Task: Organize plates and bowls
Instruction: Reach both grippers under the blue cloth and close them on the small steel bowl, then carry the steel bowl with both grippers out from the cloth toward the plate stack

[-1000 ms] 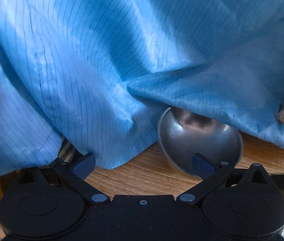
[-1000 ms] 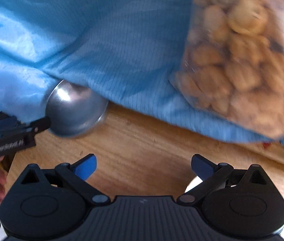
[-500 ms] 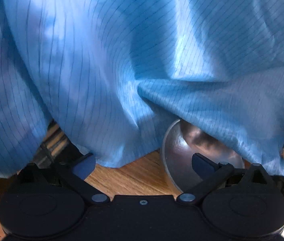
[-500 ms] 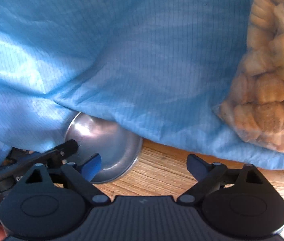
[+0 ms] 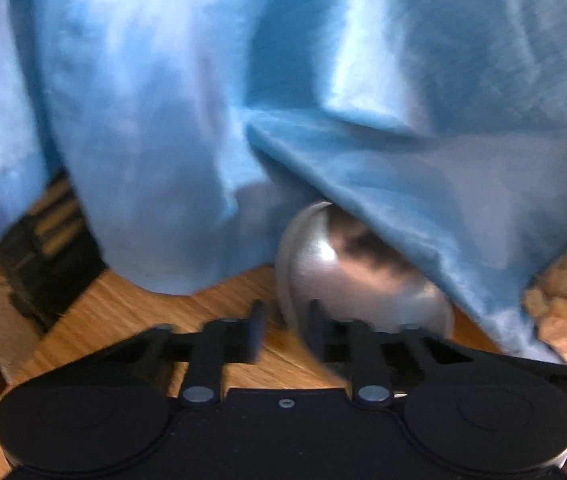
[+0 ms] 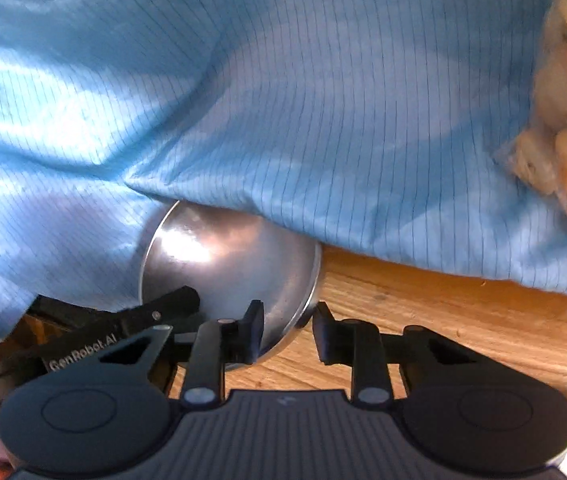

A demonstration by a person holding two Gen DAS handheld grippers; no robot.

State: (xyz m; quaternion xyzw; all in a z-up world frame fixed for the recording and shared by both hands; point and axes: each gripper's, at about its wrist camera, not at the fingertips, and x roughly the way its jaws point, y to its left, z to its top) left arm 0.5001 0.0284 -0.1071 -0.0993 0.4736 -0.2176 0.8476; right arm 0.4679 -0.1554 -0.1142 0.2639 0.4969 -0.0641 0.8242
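A shiny steel bowl [image 5: 359,280] sits on a wooden table, its far part under a draped blue cloth [image 5: 243,80]. My left gripper [image 5: 285,328] has its fingers closed in on the bowl's left rim, one finger inside and one outside. In the right wrist view the same bowl [image 6: 223,264] shows, and my right gripper [image 6: 287,328] has closed on its right rim. The left gripper's finger [image 6: 163,304] also shows there at the bowl's left side.
The blue cloth [image 6: 283,100] hangs over most of both views. A clear bag of pale brown snacks [image 6: 563,128] lies at the right; it also shows in the left wrist view [image 5: 563,288]. Bare wooden table [image 6: 463,320] lies right of the bowl.
Both grippers moved in to the bowl and closed from wide open onto its rim, left on the left side, right on the right side.
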